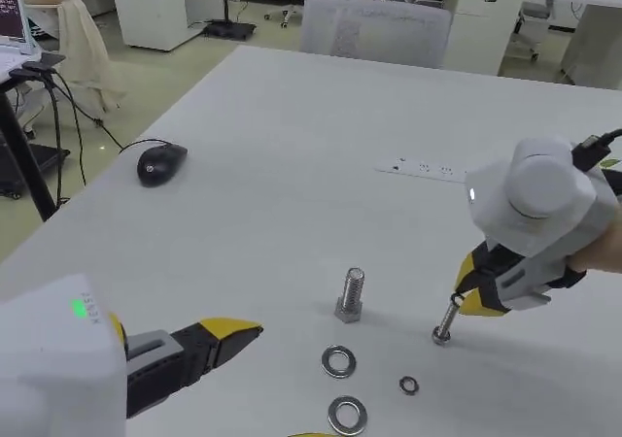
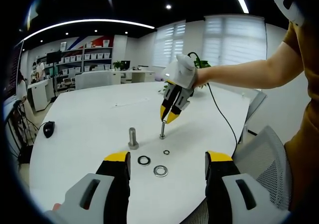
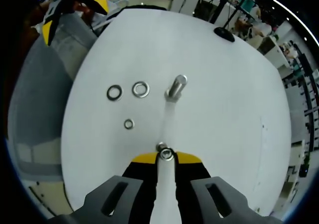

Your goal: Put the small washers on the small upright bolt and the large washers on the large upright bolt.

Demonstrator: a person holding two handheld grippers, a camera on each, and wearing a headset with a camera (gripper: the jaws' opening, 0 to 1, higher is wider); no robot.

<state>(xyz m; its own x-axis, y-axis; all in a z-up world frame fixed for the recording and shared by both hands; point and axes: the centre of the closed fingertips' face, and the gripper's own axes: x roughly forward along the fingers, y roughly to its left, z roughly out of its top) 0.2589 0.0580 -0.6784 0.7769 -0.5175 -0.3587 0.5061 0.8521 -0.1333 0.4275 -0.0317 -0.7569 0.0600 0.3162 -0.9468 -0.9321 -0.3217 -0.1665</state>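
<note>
Small washer (image 3: pixel 166 155) is pinched in the right gripper (image 1: pixel 464 299), jaws nearly shut on it, at the tip of the small bolt (image 1: pixel 445 325), 4 o'clock from the large bolt (image 1: pixel 352 294). The step looks like seating it; next, centre the hole and release. The left gripper (image 2: pixel 168 158) gapes wide, empty. Counted: two bolts, two large washers (image 1: pixel 338 361) at 6 o'clock, one loose small washer (image 1: pixel 409 386) at 5.

White table (image 1: pixel 292 146) with mouse (image 1: pixel 161 163), power strip (image 1: pixel 421 169), large bolt (image 1: pixel 351 294), small bolt (image 1: pixel 445 325), large washers (image 1: pixel 338 361), small washer (image 1: pixel 409 386).
</note>
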